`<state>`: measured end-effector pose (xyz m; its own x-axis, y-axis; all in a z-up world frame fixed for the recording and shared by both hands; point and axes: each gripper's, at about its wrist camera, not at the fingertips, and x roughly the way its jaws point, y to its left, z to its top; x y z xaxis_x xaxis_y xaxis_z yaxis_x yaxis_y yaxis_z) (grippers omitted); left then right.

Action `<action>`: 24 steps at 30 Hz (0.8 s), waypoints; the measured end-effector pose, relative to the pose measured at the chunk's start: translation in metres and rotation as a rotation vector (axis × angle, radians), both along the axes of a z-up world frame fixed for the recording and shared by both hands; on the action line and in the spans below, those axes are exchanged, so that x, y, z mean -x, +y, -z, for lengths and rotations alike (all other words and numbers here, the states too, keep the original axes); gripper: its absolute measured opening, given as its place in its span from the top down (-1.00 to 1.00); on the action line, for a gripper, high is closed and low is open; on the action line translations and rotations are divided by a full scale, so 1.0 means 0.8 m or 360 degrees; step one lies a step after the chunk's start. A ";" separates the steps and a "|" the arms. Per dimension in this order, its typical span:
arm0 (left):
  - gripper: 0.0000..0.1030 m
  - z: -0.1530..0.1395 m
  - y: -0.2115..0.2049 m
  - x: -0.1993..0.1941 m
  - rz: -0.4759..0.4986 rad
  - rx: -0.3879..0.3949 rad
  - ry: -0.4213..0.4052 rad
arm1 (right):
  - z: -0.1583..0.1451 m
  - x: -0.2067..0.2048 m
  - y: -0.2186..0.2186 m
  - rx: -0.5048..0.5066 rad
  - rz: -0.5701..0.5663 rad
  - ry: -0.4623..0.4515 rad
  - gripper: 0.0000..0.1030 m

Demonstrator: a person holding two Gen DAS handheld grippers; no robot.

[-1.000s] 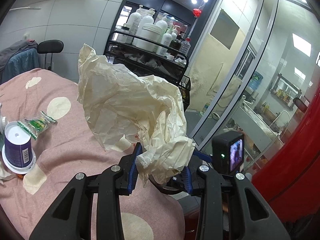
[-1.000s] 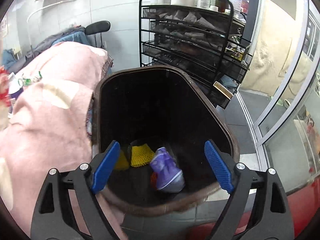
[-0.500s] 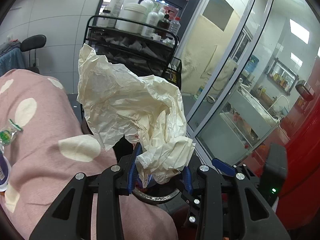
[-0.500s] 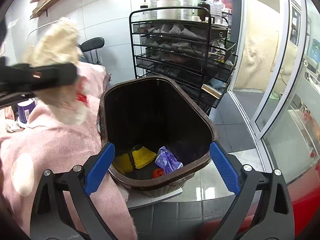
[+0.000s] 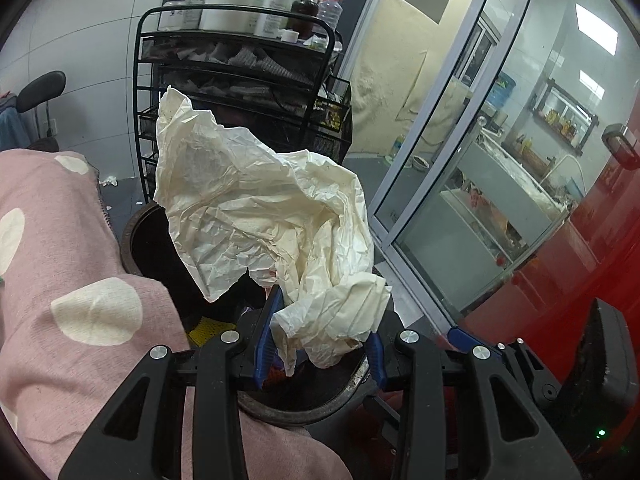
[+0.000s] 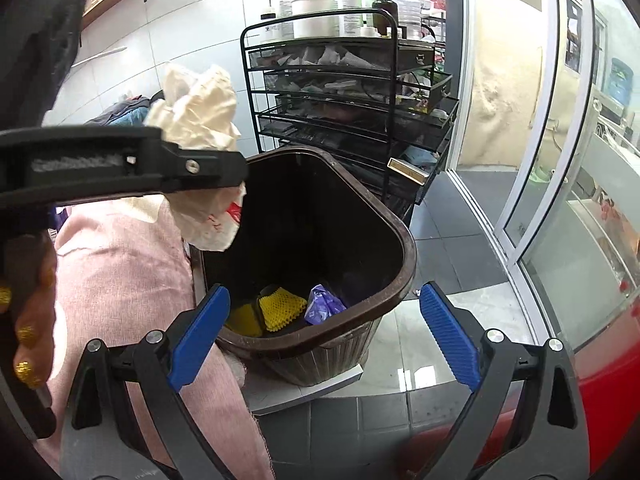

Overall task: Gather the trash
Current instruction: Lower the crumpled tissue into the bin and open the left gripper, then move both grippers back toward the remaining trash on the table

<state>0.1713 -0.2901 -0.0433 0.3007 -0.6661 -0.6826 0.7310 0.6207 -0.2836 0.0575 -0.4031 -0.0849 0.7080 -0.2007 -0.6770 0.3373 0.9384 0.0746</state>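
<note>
Pink cloth with cream spots (image 5: 72, 264), largest item, covers the surface at the left of both views; what lies under it cannot be told. Black wire rack (image 6: 352, 92), several tiers, stands behind the bin, with white pump bottles and tubs (image 6: 312, 4) on its top tier and crumpled items on the shelves below. Glass partition with pale frames (image 5: 472, 140) fills the right side of the left wrist view. Brown trash bin (image 6: 400, 248), open-topped, ribbed outside, stands on grey floor tiles (image 6: 436, 248) against the edge of the pink cloth, just in front of the rack. Crumpled cream paper (image 5: 260, 216), one large creased sheet with a red mark on its lower part in the right wrist view, is pinched at its bottom end in the left tool (image 5: 320, 344); it rises above the blue pads and hangs over the near left rim of the bin, not inside it. Left tool: narrow, closed onto the paper. Right tool (image 6: 324, 348): wide, nothing between its blue pads, held low in front of the bin with the bin's near rim showing between the fingers. Bin contents, on the bottom: yellow mesh piece (image 6: 282, 306), a second yellow piece (image 6: 244, 318) touching it at left, crumpled purple wrapper (image 6: 322, 306) just to the right.
</note>
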 end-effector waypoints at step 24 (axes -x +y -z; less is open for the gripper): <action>-0.89 -0.020 0.033 0.006 -0.0113 0.0045 -0.0103 | 0.005 0.005 -0.022 -0.0001 0.0106 0.0018 -0.85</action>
<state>0.1661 -0.2637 -0.0277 0.3908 -0.6601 -0.6415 0.7026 0.6642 -0.2555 0.0536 -0.4211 -0.0891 0.6854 -0.2469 -0.6851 0.3999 0.9138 0.0708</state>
